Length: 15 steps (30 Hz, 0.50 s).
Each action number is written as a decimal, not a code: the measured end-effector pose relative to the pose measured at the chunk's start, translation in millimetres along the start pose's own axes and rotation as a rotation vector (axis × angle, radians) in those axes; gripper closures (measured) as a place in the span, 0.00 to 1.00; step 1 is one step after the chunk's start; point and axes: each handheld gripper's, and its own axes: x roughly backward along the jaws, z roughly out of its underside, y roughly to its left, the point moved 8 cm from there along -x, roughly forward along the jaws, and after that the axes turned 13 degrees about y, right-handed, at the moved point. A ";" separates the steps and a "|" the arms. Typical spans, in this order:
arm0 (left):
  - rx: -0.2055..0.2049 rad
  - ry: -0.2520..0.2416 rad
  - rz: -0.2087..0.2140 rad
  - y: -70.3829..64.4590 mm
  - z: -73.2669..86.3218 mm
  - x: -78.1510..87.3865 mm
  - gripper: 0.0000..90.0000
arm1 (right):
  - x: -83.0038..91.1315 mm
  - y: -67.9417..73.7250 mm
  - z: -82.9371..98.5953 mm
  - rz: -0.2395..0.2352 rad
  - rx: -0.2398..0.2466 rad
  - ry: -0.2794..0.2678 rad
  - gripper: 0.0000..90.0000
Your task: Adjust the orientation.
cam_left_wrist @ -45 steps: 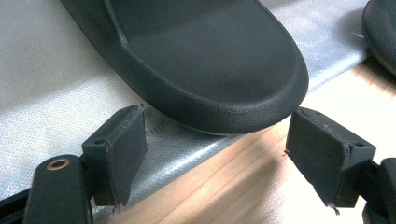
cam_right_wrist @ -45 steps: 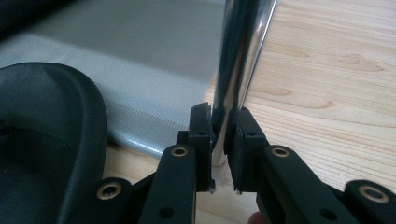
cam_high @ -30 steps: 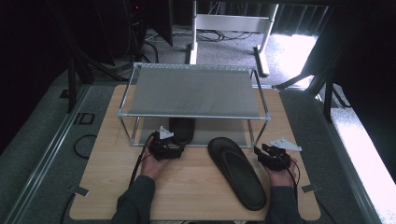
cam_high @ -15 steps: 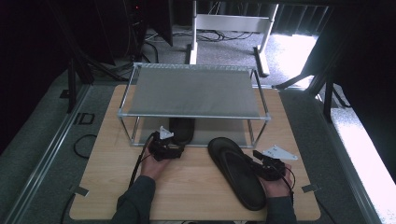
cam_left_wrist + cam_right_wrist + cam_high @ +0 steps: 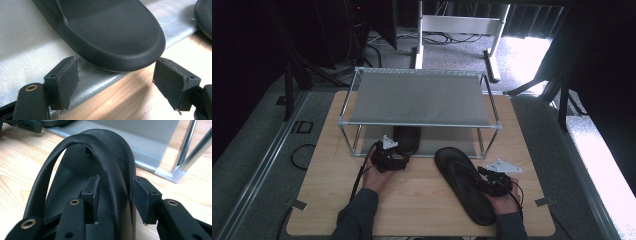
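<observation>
Jaws of the right gripper (image 5: 113, 202) are closing around the strap of the black rubber flip-flop (image 5: 467, 184) lying lengthwise before the silver two-tier metal rack (image 5: 422, 97); left gripper (image 5: 117, 82) is gaping, empty, at the shelved sandal's (image 5: 110, 32) heel

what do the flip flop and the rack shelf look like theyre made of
Flip flop: likely matte black rubber or foam, with a fine pebbled grain. Rack shelf: probably grey woven or mesh sheet stretched on a shiny metal tube frame.
</observation>
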 end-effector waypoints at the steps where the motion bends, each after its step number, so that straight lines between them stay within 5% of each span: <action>1: 0.000 0.000 0.000 0.0 0.0 0.0 0.23 | -1.4 -0.3 0.4 0.001 -0.004 0.005 0.66; 5: 0.001 0.000 0.001 0.0 0.0 0.0 0.24 | -2.0 -1.7 0.1 0.007 -0.006 0.010 0.78; 15: 0.002 0.000 0.003 0.2 0.0 0.1 0.23 | -6.5 5.1 -19.6 0.043 0.031 -0.016 0.82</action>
